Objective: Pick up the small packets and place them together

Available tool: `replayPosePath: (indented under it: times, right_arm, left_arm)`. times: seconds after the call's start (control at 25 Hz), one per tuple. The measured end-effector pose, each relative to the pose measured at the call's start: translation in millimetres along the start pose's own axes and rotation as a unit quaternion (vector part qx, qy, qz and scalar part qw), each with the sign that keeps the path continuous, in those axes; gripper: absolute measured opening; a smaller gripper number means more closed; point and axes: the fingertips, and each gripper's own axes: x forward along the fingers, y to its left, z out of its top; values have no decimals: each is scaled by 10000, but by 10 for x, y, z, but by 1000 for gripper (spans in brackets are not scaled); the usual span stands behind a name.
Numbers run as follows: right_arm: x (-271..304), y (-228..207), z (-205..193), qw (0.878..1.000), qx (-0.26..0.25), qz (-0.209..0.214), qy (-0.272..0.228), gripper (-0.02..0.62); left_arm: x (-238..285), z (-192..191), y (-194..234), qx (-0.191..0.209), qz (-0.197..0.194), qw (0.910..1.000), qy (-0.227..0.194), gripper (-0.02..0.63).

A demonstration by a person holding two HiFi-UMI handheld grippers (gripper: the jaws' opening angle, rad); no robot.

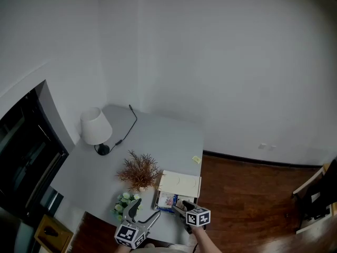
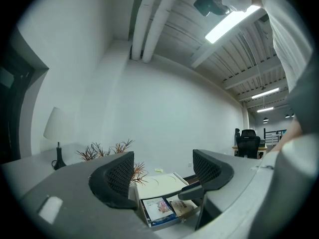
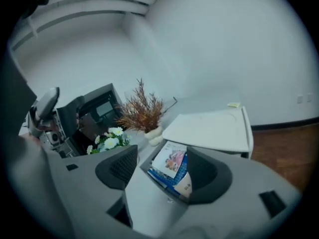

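In the corner of a white-walled room, a pale grey bench [image 1: 158, 136] stands against both walls, with dark wooden flooring [image 1: 247, 194] to its right. A white-shaded table lamp on a black base [image 1: 95, 126] occupies the far left of the bench. A dried brown plant in a white pot [image 1: 139, 171] stands at centre, and a bunch of white flowers [image 1: 124, 202] lies nearer the edge.

The small colourful packets [image 1: 168, 200] lie together in an open white box at the near right, just near of a flat cream panel [image 1: 180, 183]. A yellow paper note [image 1: 196, 159] lies farther right.

The left claw [image 2: 162, 176] is released and empty. It points level over the near edge. The right claw [image 3: 159, 168] is also released, tilted down at the packets, pads clear of them.

Only the left gripper view shows ceiling pipes, strip lights and a black office chair [image 2: 247, 142]. Only the head view shows the flooring.
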Motion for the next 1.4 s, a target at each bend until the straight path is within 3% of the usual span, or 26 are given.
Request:
replayPosePath:
  times: [0.12,0.2,0.28,0.56,0.64,0.76,0.88,1.2,1.4]
  right_arm:
    - [362,-233,-197,9970,-92,-206,744,302]
    - [529,-366,-329,9913,-288,-467,1200,233]
    - [652,-392,-443,9873,-237,-479,1498,233]
    - [870,-320,-373,9847,-88,-514,1665,195]
    - [862,-313,-389,9834,-184,-540,1722,141]
    - [799,-284,-361,9859,-228,-419,1602,70]
    - [671,-275,-373,9882,-194,-287,1493,44]
    - [102,-41,-209,9952,761,91,612,39]
    - [-19,-238,33,9962,824,-114,268,39]
  left_arm:
    - [25,-15,-22,37,-22,10000,39,370]
    - [24,-27,-20,9,5,10000,64,363]
    - [12,-31,-37,-16,24,9999,103,355]
    - [-39,-2,98,13,256,9996,138,348]
    - [-80,-18,149,-4,325,9994,123,348]
    - [-120,-36,175,-64,391,9991,117,347]
    - [-106,-45,170,-113,386,9991,97,347]
    - [-39,-93,110,-118,292,9993,202,347]
    - [-43,-106,122,-126,350,9990,266,347]
